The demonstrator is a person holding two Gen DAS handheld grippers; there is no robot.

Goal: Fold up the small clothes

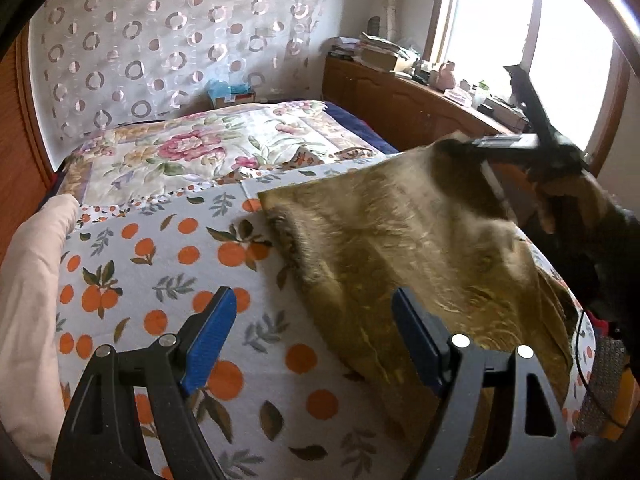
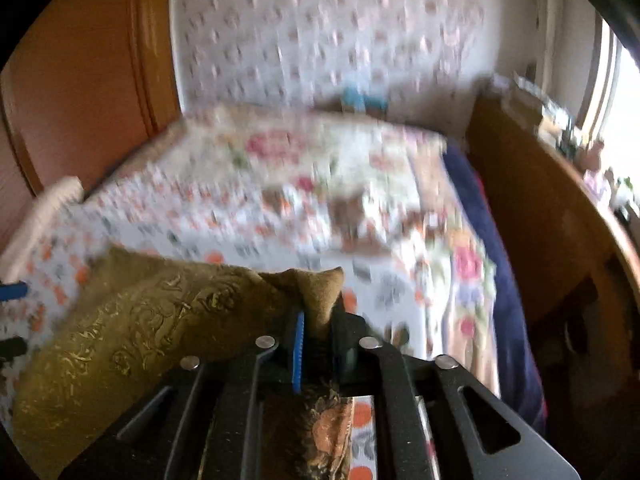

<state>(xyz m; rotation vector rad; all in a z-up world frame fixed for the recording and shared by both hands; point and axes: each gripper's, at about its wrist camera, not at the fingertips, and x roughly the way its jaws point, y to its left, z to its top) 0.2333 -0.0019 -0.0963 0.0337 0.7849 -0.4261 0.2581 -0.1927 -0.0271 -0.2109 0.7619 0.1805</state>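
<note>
My left gripper (image 1: 314, 338) spread, idle; right gripper (image 2: 316, 336) pinching olive garment (image 1: 400, 248) corner, probably mid-fold; next lay it across on bed (image 1: 160, 280).

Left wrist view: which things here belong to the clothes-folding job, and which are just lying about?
In the job:
- olive garment, spread on the orange-print sheet
- right gripper, shut on one corner of the garment
- left gripper, open, holding nothing

Lying about:
- floral quilt
- cream blanket along the bed edge
- cluttered wooden cabinet
- blue-topped box
</note>
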